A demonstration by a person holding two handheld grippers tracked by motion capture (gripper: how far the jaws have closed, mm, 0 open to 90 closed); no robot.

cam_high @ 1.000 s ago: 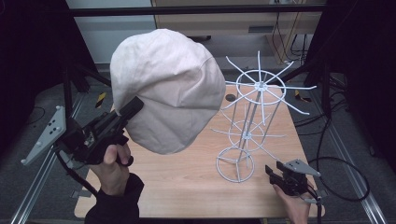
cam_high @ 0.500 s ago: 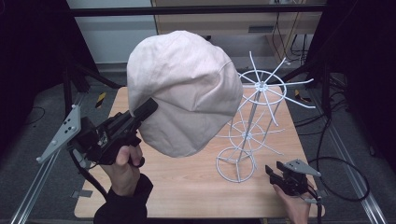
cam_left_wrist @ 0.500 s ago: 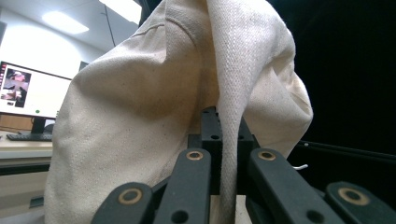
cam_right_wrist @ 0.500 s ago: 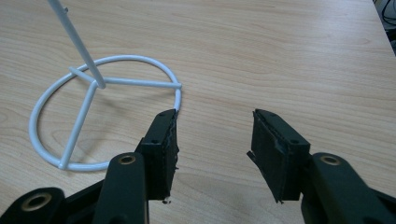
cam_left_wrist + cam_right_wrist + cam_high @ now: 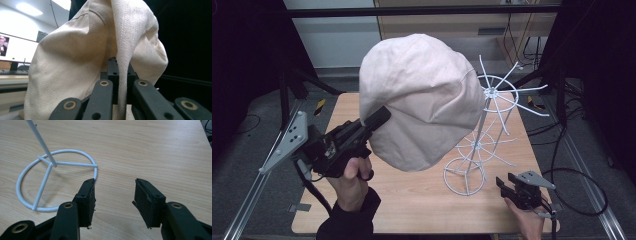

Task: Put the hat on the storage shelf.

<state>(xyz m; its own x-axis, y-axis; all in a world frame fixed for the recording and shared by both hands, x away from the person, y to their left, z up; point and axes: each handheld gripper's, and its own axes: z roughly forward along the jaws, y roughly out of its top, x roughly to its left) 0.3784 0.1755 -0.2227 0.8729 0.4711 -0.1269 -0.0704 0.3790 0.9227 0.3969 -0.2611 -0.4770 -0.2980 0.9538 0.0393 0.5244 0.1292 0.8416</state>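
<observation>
- Cloth of the beige hat (image 5: 419,100) is pinched between the left tongs (image 5: 379,117), which are clamped tight on a fold of it (image 5: 122,75); the hat hangs lifted clear of the desk (image 5: 412,200).
- White wire rack (image 5: 489,125) stands just beyond the hat, on the far side from the left tongs, its top spokes close to the fabric.
- Right tongs (image 5: 113,195) sit low over the desk, jaws apart and empty, just beside the rack's ring base (image 5: 53,182).
</observation>
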